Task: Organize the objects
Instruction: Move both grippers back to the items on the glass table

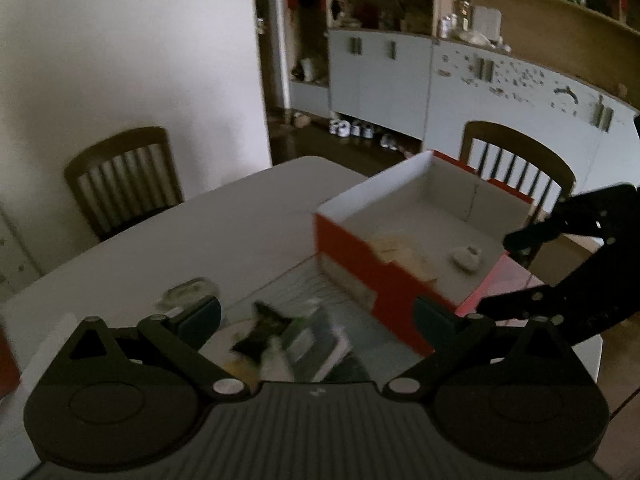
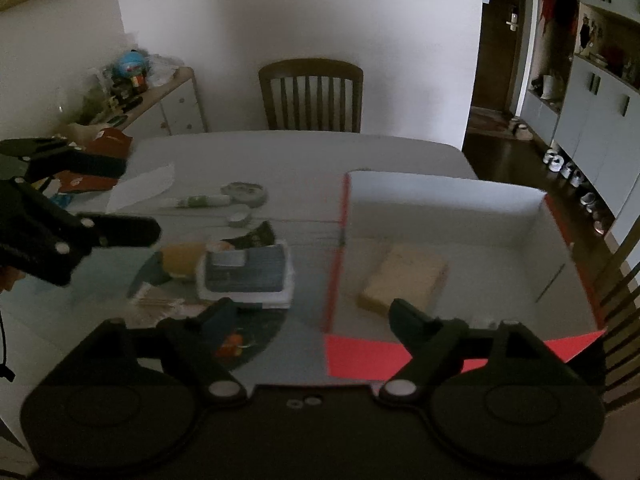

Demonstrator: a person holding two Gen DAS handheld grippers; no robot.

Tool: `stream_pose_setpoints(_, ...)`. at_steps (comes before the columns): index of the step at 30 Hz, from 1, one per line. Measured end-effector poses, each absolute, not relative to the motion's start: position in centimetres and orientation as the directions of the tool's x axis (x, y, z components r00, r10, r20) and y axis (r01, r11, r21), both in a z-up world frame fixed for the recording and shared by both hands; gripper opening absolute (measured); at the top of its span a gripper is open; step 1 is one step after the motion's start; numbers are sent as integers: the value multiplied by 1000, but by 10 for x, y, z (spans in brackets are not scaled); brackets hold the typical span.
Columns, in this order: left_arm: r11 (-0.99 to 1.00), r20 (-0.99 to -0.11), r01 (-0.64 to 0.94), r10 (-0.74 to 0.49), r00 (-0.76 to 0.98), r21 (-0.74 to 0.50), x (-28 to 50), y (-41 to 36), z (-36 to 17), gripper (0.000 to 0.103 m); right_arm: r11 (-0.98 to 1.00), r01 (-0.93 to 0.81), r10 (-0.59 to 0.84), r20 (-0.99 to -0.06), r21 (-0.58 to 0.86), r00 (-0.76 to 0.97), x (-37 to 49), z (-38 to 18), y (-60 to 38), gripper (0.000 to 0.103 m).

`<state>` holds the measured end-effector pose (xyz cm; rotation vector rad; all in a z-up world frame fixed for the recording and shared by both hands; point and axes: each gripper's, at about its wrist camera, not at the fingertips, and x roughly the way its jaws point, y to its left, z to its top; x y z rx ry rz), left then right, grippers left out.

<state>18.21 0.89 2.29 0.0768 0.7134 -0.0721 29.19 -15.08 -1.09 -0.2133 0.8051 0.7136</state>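
Left wrist view blurs everything under your left tongs (image 1: 318, 314), so the dark packet (image 1: 262, 330) and pale stack (image 1: 316, 344) on the counter (image 1: 208, 216) there are hard to make out; your tongs' own body cuts off the counter's near part. Right wrist view is sharper. The red box (image 2: 444, 216) with white inner walls sits open on the right half of the counter, close to its right edge, and holds a tan flat block (image 2: 404, 278); the left view also shows a small pale lump (image 1: 466, 258) in it, too blurred to name. Left of the box lie a blue-grey stack (image 2: 248, 274), a round tin (image 2: 244, 193), a white tube (image 2: 196, 201) and other clutter. Both tongs stand wide apart with nothing between them; your right tongs (image 2: 310, 314) hang over the box's near wall. The far counter is bare, with chairs (image 2: 311, 96) at its edges.
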Motion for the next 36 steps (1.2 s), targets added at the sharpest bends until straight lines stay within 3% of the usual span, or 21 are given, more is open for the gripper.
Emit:
stream_pose_setpoints(18, 999, -669, 36, -33, 742, -9, 111, 101, -28, 103, 782, -617, 453, -758, 85, 470, 242, -46, -84, 86)
stream_pose_setpoints(28, 989, -719, 144, -86, 689, 20, 116, 100, -83, 103, 801, -595, 406, -796, 72, 450, 248, -78, -71, 86)
stream_pose_setpoints(36, 943, -746, 318, -141, 651, 100, 127, 96, -119, 103, 804, -593, 363, -833, 53, 418, 261, -102, -60, 86)
